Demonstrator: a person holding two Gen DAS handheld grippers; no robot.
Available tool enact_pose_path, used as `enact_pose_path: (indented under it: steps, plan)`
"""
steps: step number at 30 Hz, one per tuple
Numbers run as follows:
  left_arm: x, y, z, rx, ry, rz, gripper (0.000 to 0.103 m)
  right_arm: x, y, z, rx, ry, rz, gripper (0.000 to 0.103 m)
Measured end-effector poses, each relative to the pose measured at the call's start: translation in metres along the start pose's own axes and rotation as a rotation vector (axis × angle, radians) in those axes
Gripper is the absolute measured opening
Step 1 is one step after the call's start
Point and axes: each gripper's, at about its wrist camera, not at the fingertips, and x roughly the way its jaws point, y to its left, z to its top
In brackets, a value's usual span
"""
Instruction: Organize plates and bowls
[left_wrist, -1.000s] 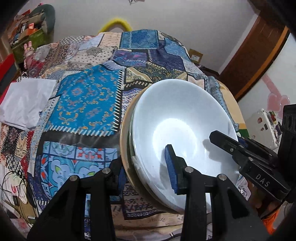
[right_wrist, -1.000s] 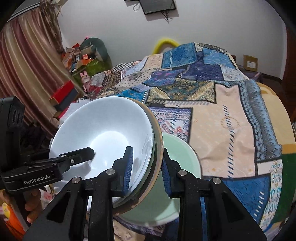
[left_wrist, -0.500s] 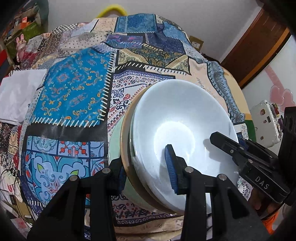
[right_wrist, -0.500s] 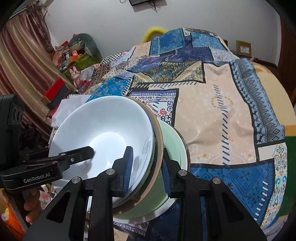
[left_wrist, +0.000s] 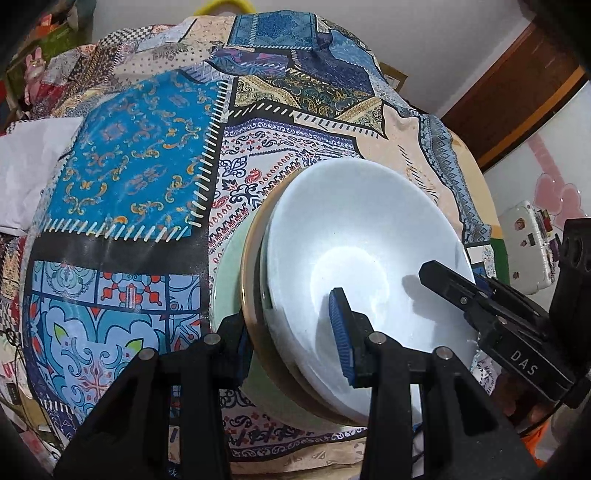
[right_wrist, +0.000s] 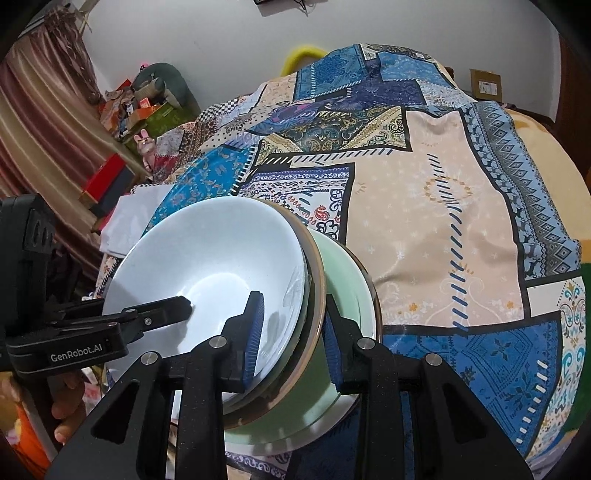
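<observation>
The step in hand appears to be stacking: both claws carry a nested stack and bring it onto a green plate (right_wrist: 347, 280) lying on the patchwork cloth (left_wrist: 133, 147). At the left of the stack, the left claw (left_wrist: 291, 332) pinches the rim, one blue pad (left_wrist: 338, 328) inside the white bowl (left_wrist: 354, 236) and the other outside, under the brown-rimmed dish (left_wrist: 251, 266) that holds the bowl. At the right, the right claw (right_wrist: 291, 328) grips the opposite rim the same way, its inner pad (right_wrist: 255, 328) in the bowl and its outer finger between the brown dish and the green plate. The stack sits tilted over the green plate, low and near the front edge of the cloth; whether it already touches the plate cannot be told. The next move seems to call for levelling the stack, settling it centred on the plate, then easing both claws apart together so nothing slides. The surface is a rounded one draped in the shiny blue, beige and black cloth, possibly a bed or a counter. To the room's left are striped curtains (right_wrist: 44, 110), cluttered boxes (right_wrist: 136, 107) and a white folded sheet (left_wrist: 26, 158); at the back, a pale wall (right_wrist: 207, 33) and a yellow hoop (right_wrist: 301, 53); to the right, a brown door frame (left_wrist: 517, 85) and a white case (left_wrist: 524, 243).
</observation>
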Motion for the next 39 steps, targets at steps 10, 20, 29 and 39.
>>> enact_pose_path:
  steps: [10,20,29,39]
  plan:
    - [-0.054,-0.008,0.000,0.039,-0.169,0.079,0.040,-0.030,0.014,0.008,-0.081,-0.091,-0.095,0.030]
    - [-0.153,-0.042,-0.016,0.131,-0.467,0.101,0.057,-0.113,0.047,0.013,-0.145,-0.297,-0.061,0.035]
    - [-0.221,-0.068,-0.045,0.201,-0.684,0.109,0.074,-0.181,0.076,0.004,-0.199,-0.497,-0.022,0.057]
    - [-0.250,-0.085,-0.075,0.275,-0.843,0.159,0.099,-0.207,0.088,-0.002,-0.217,-0.603,-0.017,0.078]
